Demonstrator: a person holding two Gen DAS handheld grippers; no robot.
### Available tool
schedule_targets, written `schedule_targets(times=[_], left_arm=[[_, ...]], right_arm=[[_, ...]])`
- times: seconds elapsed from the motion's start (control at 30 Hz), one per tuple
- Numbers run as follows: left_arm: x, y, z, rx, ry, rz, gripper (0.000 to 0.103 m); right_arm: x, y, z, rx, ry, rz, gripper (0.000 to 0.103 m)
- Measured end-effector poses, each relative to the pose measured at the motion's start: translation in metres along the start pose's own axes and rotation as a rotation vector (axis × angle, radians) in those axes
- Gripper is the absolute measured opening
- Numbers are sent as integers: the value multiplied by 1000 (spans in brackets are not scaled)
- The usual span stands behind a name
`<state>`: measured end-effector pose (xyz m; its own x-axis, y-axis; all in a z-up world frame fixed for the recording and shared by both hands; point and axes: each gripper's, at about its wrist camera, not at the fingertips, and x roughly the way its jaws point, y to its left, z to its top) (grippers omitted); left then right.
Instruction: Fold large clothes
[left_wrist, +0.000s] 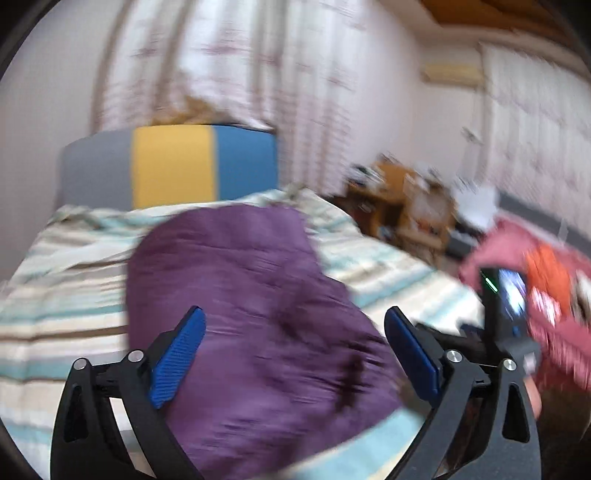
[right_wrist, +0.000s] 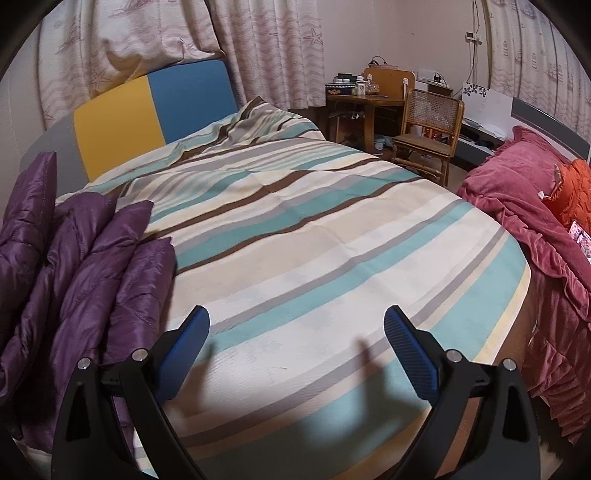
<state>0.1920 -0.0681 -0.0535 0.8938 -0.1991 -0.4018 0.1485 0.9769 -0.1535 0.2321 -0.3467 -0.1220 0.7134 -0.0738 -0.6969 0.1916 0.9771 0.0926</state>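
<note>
**Purple jacket on bed: both grippers free**

The striped bed cover (right_wrist: 332, 236) is the work surface. The purple quilted jacket (right_wrist: 85, 266) lies bunched along its left side; the left wrist view, heavily blurred, shows it directly ahead. The left gripper (left_wrist: 293, 339) is spread wide above the jacket, holding nothing. The right gripper (right_wrist: 295, 339) is also spread wide, over bare cover, well apart from the jacket.

Recommended procedure: pinch opposite edges, tension the fabric flat, then fold; avoid grabbing several quilted layers together.

No brand, label or legible writing is discernible.
</note>
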Motion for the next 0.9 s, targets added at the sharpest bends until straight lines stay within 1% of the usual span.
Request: schedule_targets(times=[0.07,0.1,0.17,0.23,0.27,0.33,0.4,0.47,0.63,0.73,0.8,0.9], left_arm=[[0,39,6,-144,-3,93,97],[2,54,6,-199,7,135,97],[7,94,5,-348,37,250,97],[11,122,0,-453,70,308,97],[17,137,-3,-507,107,348,97],[22,154,-6,-561,157,381,97],[20,164,-8,-597,159,403,97],[13,168,-11,-616,144,404,97],[10,176,-9,-587,145,454,97],[13,192,-8,-615,151,465,97],[18,197,-9,-631,162,466,97],[33,197,-12,-596,211,472,97]], right_arm=[[-4,3,3,0,-7,17,95],[-5,4,4,-2,-8,22,95],[-10,10,8,-7,-13,43,95],[-15,16,12,-15,-22,64,95],[-18,20,14,-20,-26,73,95],[-23,26,19,-32,-31,96,95],[-29,34,25,-44,-39,118,95],[-36,39,32,-52,-51,138,95],[-54,65,54,-74,-83,220,95],[-67,92,62,-122,-97,274,95],[-74,110,66,-152,-109,300,95],[-82,136,73,-193,-126,337,95]])
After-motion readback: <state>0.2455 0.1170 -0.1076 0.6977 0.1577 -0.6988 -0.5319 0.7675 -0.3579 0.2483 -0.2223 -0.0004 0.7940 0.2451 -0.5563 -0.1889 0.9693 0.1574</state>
